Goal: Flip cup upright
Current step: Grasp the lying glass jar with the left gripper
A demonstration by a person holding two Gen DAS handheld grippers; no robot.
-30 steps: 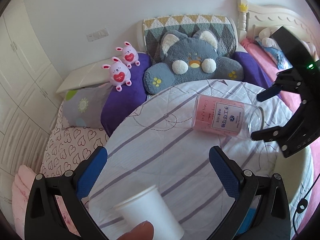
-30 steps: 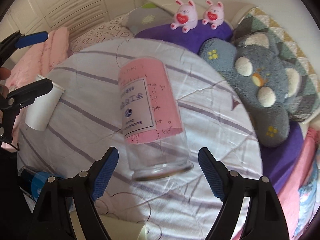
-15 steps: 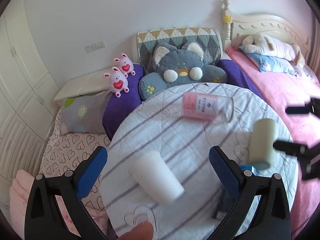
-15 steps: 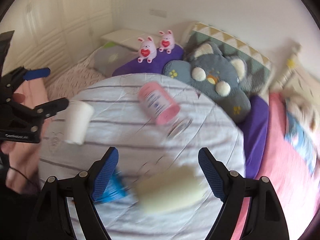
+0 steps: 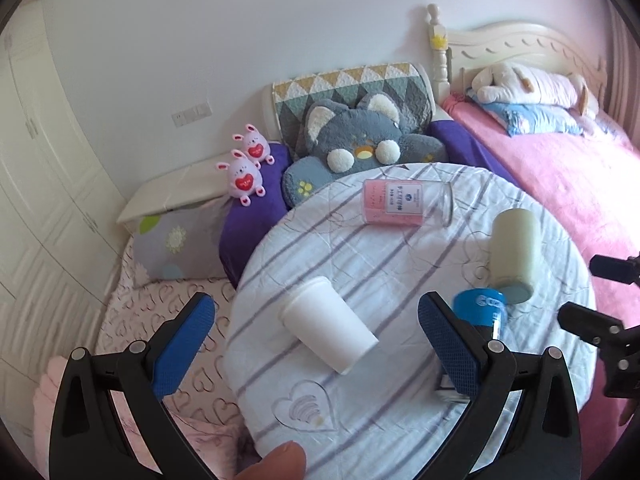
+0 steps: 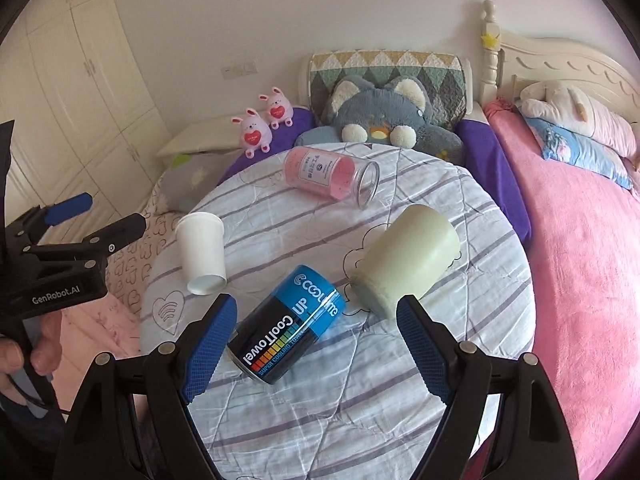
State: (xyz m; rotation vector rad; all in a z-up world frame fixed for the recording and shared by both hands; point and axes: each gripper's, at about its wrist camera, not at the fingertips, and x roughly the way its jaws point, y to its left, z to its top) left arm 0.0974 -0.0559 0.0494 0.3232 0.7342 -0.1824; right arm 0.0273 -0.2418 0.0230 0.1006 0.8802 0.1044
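Several containers lie on their sides on a round table with a striped cloth (image 5: 400, 360) (image 6: 460, 360). A white paper cup (image 5: 326, 330) (image 6: 202, 254) lies at the left. A pale green cup (image 5: 514, 254) (image 6: 408, 258) lies at the right. A clear glass with a pink label (image 5: 404, 202) (image 6: 330, 176) lies at the far side. A blue CoolTowel can (image 5: 482, 306) (image 6: 288, 330) lies near the front. My left gripper (image 5: 316, 350) is open, above the white cup's near side. My right gripper (image 6: 314, 352) is open, above the blue can.
A grey cat cushion (image 5: 360, 148) (image 6: 384, 120) and two pink bunny toys (image 5: 244, 172) (image 6: 262, 126) sit behind the table. A bed with a pink blanket (image 5: 560, 184) (image 6: 580, 260) runs along the right. White wardrobes (image 6: 80, 92) stand at the left.
Both grippers have pulled back and up from the table, so the whole table with all the lying containers has come into view. Both stayed open.
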